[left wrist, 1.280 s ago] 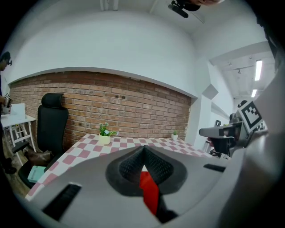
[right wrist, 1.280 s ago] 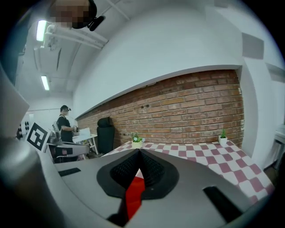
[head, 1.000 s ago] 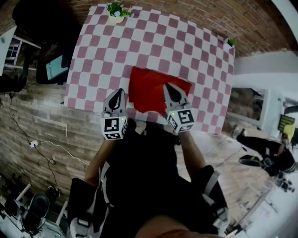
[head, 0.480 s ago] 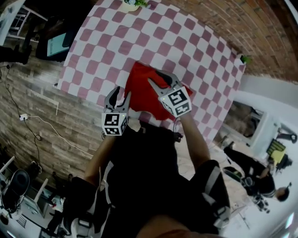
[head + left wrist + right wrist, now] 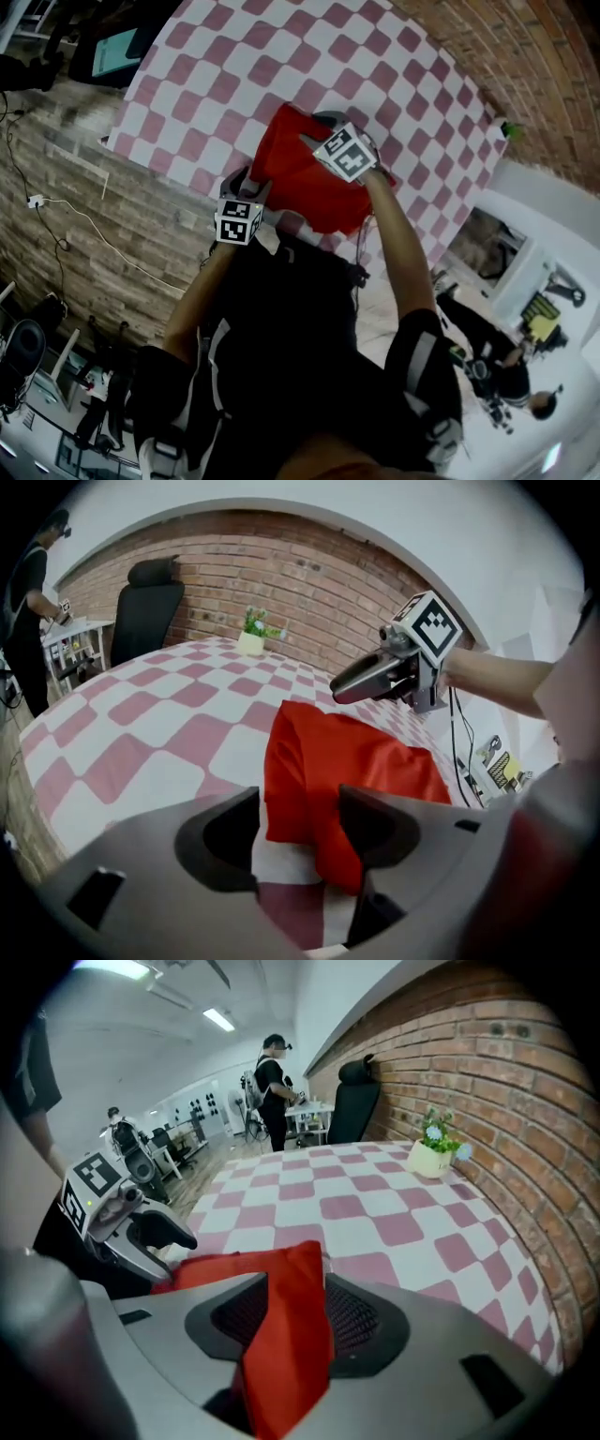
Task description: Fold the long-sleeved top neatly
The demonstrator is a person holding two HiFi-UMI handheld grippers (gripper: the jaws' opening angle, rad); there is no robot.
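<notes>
The red long-sleeved top (image 5: 309,183) lies folded into a thick pad near the front edge of the pink-and-white checked table (image 5: 234,84). My left gripper (image 5: 251,185) is at its near left corner. Its jaws have just been opening and stand open, with the corner of the top (image 5: 356,761) between them and a gap beside the left pad. My right gripper (image 5: 317,129) is over the top's far right part. Its jaws have just been opening too, and a raised fold of the top (image 5: 286,1307) stands loosely between them.
A small potted plant (image 5: 250,635) stands at the table's far side by the brick wall (image 5: 487,1082). A black office chair (image 5: 150,602) is behind the table. People (image 5: 274,1082) stand at desks further back. A cable (image 5: 66,216) lies on the floor left of the table.
Both grippers have come down from above the table's front edge onto the red top. Both pairs of jaws went from shut to open. The head view has swung and tilted.
</notes>
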